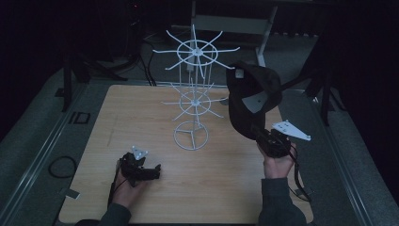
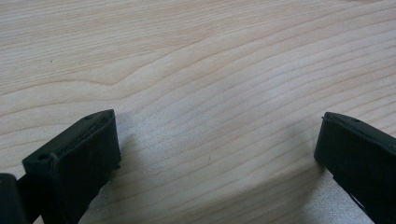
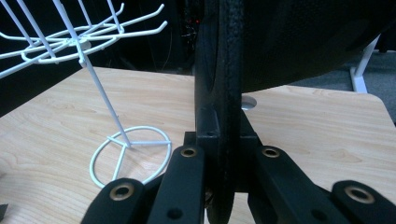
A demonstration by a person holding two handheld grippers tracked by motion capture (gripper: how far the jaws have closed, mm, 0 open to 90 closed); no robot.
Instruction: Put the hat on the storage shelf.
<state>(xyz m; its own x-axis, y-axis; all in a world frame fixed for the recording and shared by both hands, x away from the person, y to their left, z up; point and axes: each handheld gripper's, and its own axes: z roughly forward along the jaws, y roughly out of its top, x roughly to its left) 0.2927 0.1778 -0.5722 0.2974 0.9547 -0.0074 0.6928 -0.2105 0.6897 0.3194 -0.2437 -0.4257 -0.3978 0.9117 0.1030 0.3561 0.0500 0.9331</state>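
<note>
A black cap (image 1: 251, 96) hangs in the air right of a white wire hook rack (image 1: 193, 101). My right gripper (image 1: 261, 135) is shut on its lower edge from below. In the right gripper view the cap's stitched edge (image 3: 229, 93) stands upright, pinched between the jaws of the right gripper (image 3: 223, 121). The cap's crown (image 3: 303, 37) bulges to the upper right there, and the rack (image 3: 84, 46) stands to the left with its ring base (image 3: 130, 154) on the wood. My left gripper (image 1: 153, 170) rests low over the table's near left. It is open (image 2: 217, 149) above bare wood.
The wooden table (image 1: 141, 122) has a round cable hole (image 1: 225, 100) just right of the rack. The rack's hooks spread outward at two levels, the upper ones near the cap. A cable loop (image 1: 61, 165) lies on the floor at left. Dark stands and a desk frame lie beyond.
</note>
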